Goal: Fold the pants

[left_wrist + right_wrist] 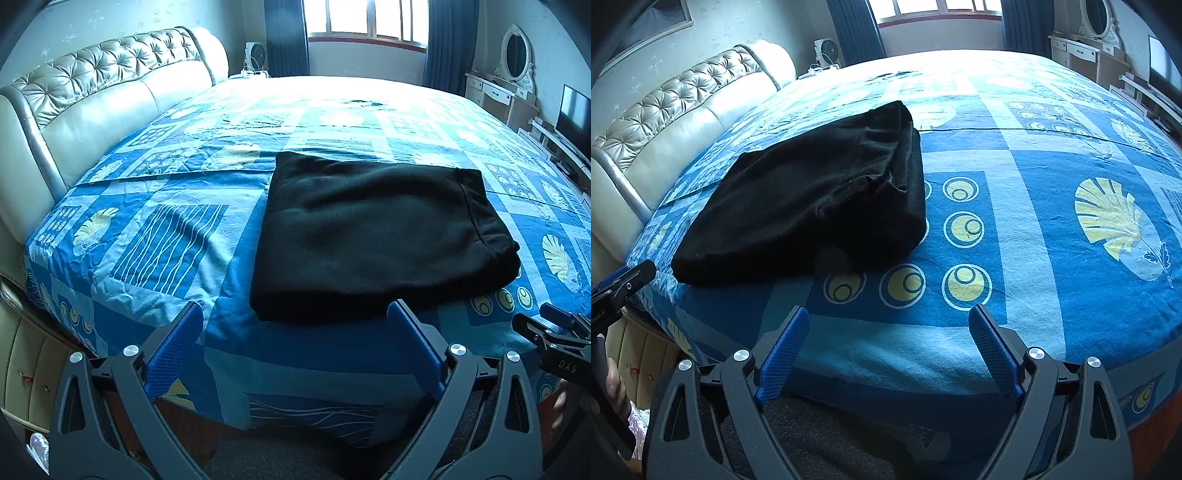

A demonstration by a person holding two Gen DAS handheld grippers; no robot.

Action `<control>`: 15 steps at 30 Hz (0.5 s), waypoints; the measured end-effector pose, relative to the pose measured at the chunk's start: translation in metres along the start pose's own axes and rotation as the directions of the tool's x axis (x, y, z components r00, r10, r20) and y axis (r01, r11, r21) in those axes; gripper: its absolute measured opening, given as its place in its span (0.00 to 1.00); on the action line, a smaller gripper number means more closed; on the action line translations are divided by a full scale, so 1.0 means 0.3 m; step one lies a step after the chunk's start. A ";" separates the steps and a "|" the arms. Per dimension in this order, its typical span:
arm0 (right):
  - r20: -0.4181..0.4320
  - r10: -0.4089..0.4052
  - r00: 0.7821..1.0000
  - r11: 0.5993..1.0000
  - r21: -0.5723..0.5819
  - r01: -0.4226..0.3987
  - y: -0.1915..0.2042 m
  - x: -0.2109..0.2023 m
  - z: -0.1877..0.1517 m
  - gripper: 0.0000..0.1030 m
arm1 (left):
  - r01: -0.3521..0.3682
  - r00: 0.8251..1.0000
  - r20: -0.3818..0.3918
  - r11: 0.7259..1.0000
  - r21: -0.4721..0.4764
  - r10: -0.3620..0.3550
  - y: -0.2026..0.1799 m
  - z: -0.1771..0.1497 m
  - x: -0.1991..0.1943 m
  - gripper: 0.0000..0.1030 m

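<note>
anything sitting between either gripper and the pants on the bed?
Nothing visible. Only bare bedspread lies between the open left gripper and the near edge of the folded black pants. The open right gripper has the same patterned cover ahead; the pants lie up and left of it.

Both wrist views look down across the bed (184, 229) from its near edge, sharing the folded pants (369, 236).

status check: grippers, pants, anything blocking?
Left gripper open, empty. Right gripper open, empty. Black pants lie folded on the blue bedsheet, untouched. Nothing in the way.
</note>
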State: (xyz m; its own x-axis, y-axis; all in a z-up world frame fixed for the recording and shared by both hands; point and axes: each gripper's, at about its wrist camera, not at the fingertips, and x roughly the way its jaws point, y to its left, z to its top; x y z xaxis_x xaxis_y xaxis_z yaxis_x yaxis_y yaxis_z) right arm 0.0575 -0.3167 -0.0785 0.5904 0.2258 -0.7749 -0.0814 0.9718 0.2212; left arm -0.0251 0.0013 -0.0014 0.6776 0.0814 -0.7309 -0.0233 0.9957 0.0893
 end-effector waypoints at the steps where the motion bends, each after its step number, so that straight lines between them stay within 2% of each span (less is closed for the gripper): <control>1: -0.001 0.001 1.000 1.000 -0.002 -0.001 0.002 0.001 -0.002 0.85 | -0.006 1.000 -0.001 1.000 0.004 0.006 -0.001 0.000 0.001 0.97; 7: -0.004 0.004 1.000 1.000 -0.004 -0.004 0.008 0.001 -0.004 0.85 | -0.001 1.000 0.006 1.000 0.012 0.001 -0.007 0.001 -0.007 0.97; 10: -0.012 0.012 1.000 1.000 0.003 -0.012 0.007 0.002 -0.008 0.85 | -0.010 0.999 0.036 0.999 0.036 0.008 -0.019 0.001 -0.025 0.97; 13: -0.024 0.022 0.999 1.000 0.000 -0.022 0.013 0.006 -0.014 0.85 | -0.048 0.997 0.063 0.997 0.063 0.044 -0.034 0.002 -0.040 0.98; 15: -0.030 0.028 0.999 1.000 -0.001 -0.028 0.015 0.007 -0.016 0.85 | -0.041 0.997 0.073 0.997 0.066 0.037 -0.038 0.006 -0.047 0.98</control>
State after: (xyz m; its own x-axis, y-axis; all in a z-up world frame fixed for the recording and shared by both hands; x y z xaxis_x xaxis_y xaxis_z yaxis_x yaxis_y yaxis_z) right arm 0.0545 -0.3116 -0.0820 0.5638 0.2548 -0.7856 -0.0986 0.9652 0.2423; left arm -0.0331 -0.0112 0.0091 0.7282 0.1143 -0.6758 -0.0028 0.9865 0.1639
